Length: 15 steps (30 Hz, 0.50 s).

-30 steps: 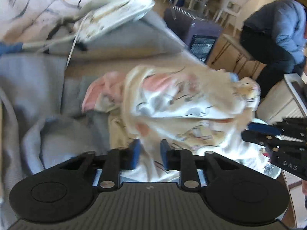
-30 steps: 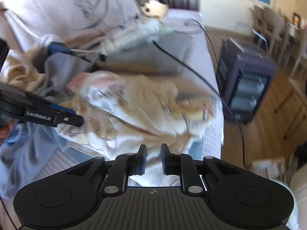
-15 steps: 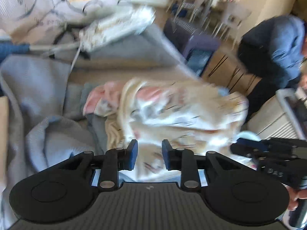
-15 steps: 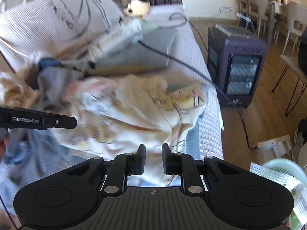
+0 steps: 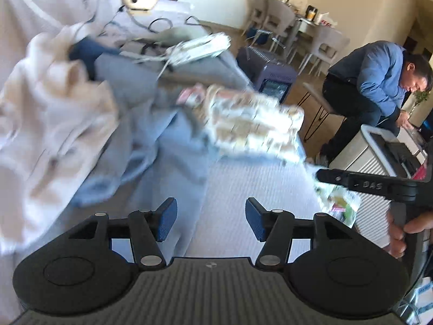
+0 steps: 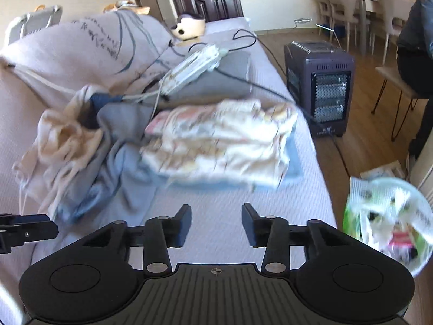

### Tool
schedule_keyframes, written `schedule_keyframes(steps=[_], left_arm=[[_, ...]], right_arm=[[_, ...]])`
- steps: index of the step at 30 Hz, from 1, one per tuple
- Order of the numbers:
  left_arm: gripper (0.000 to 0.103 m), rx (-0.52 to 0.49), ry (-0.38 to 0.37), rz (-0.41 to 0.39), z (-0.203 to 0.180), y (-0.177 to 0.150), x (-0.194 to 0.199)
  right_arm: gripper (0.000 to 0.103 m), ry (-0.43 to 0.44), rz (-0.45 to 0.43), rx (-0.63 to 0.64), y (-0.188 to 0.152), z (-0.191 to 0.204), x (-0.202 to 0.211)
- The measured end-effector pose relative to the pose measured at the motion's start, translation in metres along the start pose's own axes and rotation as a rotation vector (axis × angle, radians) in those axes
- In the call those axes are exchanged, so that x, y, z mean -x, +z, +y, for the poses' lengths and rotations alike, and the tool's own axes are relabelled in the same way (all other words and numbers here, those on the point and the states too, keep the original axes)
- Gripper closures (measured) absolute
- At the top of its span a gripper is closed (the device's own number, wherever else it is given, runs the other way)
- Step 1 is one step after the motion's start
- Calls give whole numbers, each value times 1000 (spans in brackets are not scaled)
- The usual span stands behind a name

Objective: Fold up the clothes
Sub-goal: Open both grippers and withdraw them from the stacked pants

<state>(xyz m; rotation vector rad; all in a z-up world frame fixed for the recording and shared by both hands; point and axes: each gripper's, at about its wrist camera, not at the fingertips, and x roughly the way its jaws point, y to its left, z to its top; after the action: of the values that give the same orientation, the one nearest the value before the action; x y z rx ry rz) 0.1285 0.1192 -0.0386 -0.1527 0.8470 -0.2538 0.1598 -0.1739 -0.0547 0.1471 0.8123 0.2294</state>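
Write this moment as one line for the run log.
left hand-held gripper: opening, empty | right hand-held gripper: opening, empty | patterned garment: folded on sofa

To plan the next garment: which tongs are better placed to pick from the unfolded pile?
Probably the left tongs: the unfolded pile lies on their side. Both tongs are opening with nothing between them; the right tongs face the folded printed garment.

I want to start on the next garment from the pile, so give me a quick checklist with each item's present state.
1. Left hand-held gripper free of cloth: ok, jaws opening, nothing between them.
2. Right hand-held gripper free of cloth: ok, jaws opening, nothing between them.
3. Patterned garment set down folded on the sofa: ok, though blurred.
4. Bare sofa in front to work on: ok.
5. Unfolded pile in view at left: ok.
6. Cable clear of the pile: cannot tell.
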Motion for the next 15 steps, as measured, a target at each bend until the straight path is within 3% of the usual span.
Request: schedule_keyframes(steps=[8, 15], left_arm=[[45, 2, -24, 33, 16, -59, 21], [44, -18, -34, 33, 26, -80, 28]], right_arm=[[45, -48, 46, 84, -52, 37, 24], [42, -90, 13, 127, -66, 52, 43]])
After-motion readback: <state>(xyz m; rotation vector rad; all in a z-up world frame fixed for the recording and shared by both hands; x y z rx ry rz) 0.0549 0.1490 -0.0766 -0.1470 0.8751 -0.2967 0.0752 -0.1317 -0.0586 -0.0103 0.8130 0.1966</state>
